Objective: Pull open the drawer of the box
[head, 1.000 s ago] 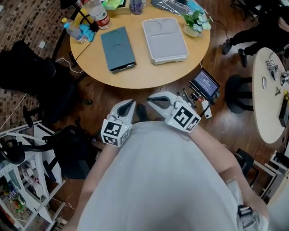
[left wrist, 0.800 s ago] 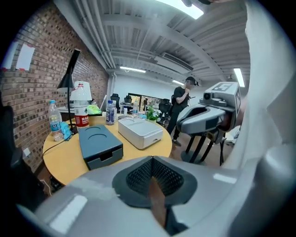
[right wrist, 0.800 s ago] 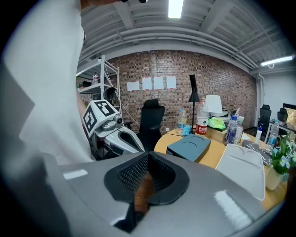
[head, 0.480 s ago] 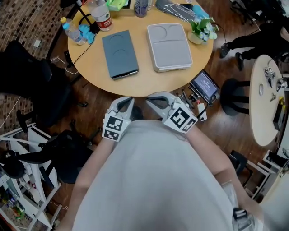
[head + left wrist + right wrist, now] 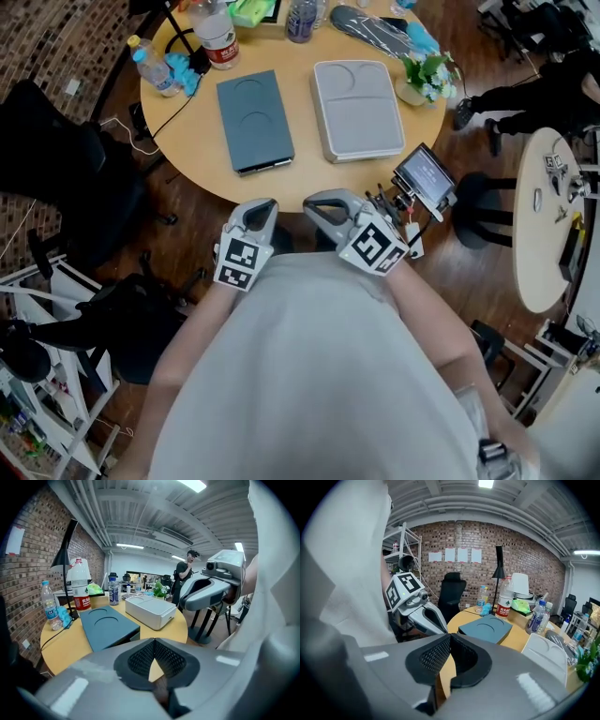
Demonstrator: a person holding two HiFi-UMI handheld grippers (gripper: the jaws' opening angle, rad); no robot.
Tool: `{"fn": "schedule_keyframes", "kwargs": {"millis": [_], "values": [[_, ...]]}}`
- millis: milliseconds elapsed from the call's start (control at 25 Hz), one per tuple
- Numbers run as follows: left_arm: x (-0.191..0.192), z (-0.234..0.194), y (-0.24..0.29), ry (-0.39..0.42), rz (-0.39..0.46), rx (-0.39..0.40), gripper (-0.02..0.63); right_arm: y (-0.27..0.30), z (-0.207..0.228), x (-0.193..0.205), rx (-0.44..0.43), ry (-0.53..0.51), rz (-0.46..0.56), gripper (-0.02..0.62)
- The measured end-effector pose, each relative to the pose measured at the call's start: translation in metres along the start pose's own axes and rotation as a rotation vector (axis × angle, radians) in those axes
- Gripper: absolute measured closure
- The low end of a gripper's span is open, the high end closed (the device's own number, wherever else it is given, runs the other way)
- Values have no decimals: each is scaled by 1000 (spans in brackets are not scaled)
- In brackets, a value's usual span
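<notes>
Both claws are pressed together with nothing between them. The left gripper (image 5: 265, 204) shows its mesh pads meeting at the tips in its own view (image 5: 153, 641). The right gripper (image 5: 310, 203) shows the same (image 5: 449, 637). The two sit side by side, tucked against the person's torso.

What has changed over the last second is the gap ahead of them. The near edge of the round wooden table (image 5: 309, 183), a little way off a second ago, now lies just in front of both sets of tips. The person has stepped in while the claws kept their closed, tucked pose.

Ahead of the left gripper, on the table, lies a dark blue-grey box (image 5: 254, 122). Its near end, facing the claw, looks like a drawer front. Ahead of the right gripper lies a pale grey box (image 5: 357, 108) of the same shape, with a notch in its near face. I cannot tell which of the two the task means. Both look fully shut, and neither is touched.

Further out are a red-labelled bottle (image 5: 217, 33) beyond the dark box and a small potted plant (image 5: 424, 75) right of the pale one. A small screen on a stand (image 5: 427, 173) sits just right of the right gripper.

I judge this to be the approach: one claw must open and reach a drawer front before any pulling begins.
</notes>
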State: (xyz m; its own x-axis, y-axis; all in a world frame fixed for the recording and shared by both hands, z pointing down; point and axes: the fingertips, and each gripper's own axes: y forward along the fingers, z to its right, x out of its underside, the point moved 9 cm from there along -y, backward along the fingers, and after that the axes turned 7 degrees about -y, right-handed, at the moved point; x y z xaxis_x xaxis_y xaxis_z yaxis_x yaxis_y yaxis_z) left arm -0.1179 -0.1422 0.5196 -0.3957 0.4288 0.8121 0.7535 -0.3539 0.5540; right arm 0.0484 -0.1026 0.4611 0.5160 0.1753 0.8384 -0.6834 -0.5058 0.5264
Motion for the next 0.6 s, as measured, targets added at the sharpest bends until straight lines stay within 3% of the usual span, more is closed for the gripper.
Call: {"fn": "schedule_keyframes", "kwargs": {"millis": [240,360,600], "values": [[2,-8,25,7,-34,-153,600,1,20,7,-47,-4,-19,592],[6,-6,35,59,-66,-230,600,5,27,13,-76,-10,-18,592],[10,-4,53,214,-164,-297,600,11,38,18,-109,-6,-6,592]]}}
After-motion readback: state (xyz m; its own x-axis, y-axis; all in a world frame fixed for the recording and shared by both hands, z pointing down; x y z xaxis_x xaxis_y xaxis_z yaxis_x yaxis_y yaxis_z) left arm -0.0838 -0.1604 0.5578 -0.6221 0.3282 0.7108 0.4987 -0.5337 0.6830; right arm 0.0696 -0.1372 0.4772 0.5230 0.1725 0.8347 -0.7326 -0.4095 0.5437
